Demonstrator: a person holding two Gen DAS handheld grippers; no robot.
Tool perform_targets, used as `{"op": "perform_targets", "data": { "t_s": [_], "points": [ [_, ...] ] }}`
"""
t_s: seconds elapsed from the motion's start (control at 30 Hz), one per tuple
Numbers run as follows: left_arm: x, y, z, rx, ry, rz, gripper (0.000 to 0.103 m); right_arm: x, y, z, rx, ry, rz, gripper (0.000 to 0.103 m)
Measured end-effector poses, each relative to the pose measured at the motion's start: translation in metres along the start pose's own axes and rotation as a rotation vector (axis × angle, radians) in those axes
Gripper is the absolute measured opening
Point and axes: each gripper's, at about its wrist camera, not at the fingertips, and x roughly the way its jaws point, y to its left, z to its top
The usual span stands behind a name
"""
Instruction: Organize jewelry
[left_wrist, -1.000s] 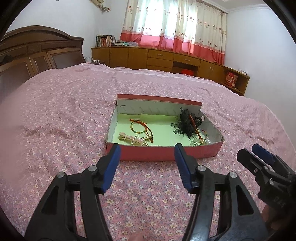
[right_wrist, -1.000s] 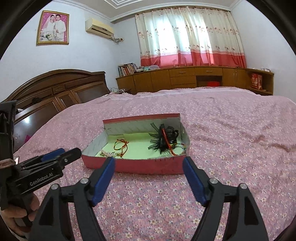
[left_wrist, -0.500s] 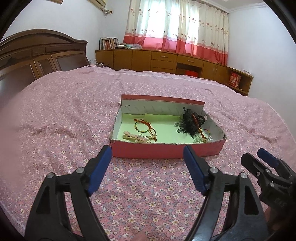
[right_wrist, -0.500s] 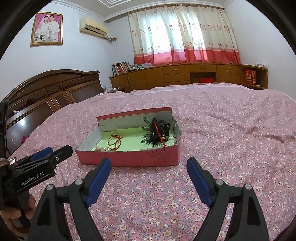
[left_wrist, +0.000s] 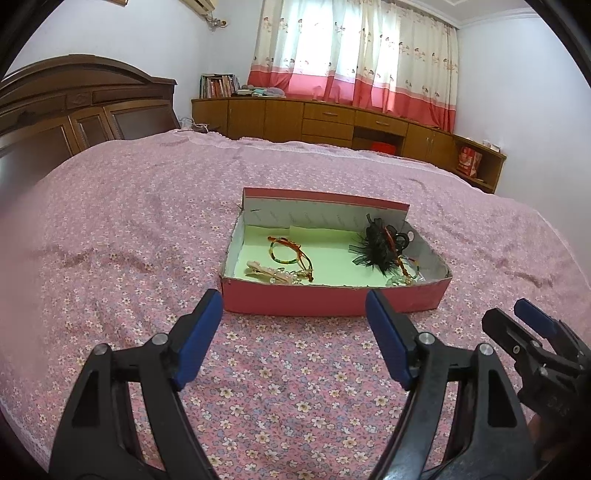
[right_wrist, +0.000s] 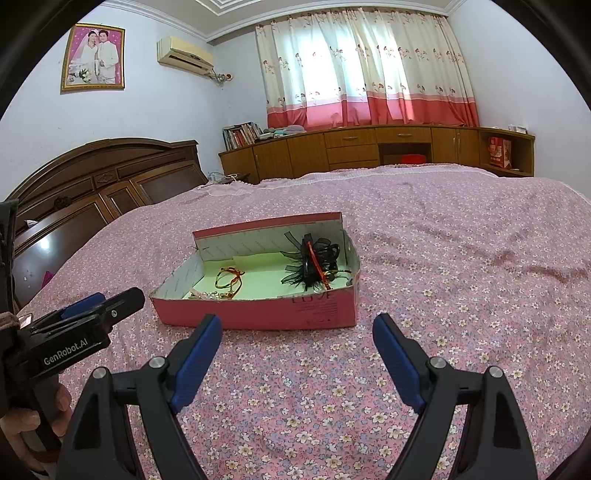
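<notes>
A shallow pink cardboard box (left_wrist: 332, 299) (right_wrist: 258, 314) with a pale green floor lies on the flowered bedspread. Inside it are a red and green cord bracelet (left_wrist: 290, 251) (right_wrist: 229, 278), a pale hair clip (left_wrist: 262, 272) at the front left, and a black feathered hair piece (left_wrist: 380, 245) (right_wrist: 314, 264) on the right. My left gripper (left_wrist: 293, 325) hovers open just short of the box's near wall, with nothing between its blue pads. My right gripper (right_wrist: 297, 345) is open too, empty, a little nearer than the box. Each gripper shows at the edge of the other's view.
The pink bedspread (right_wrist: 461, 258) spreads wide on all sides of the box. A dark wooden headboard (right_wrist: 92, 184) stands at the left. Low wooden cabinets (right_wrist: 369, 147) with books line the far wall under red and white curtains. A hand (right_wrist: 22, 424) grips the left tool.
The left gripper's jaws have spread wider than a second ago. Both views have shifted slightly, so the box sits a bit further from the fingertips.
</notes>
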Motion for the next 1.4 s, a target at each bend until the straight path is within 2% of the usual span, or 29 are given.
{"op": "perform_targets", "data": {
  "t_s": [1.4],
  "points": [
    [0.0006,-0.0004,0.002,-0.003,0.003,-0.007,0.072,0.0002,0.0031,0.0004,0.001,0.002,0.004,0.085]
  ]
}}
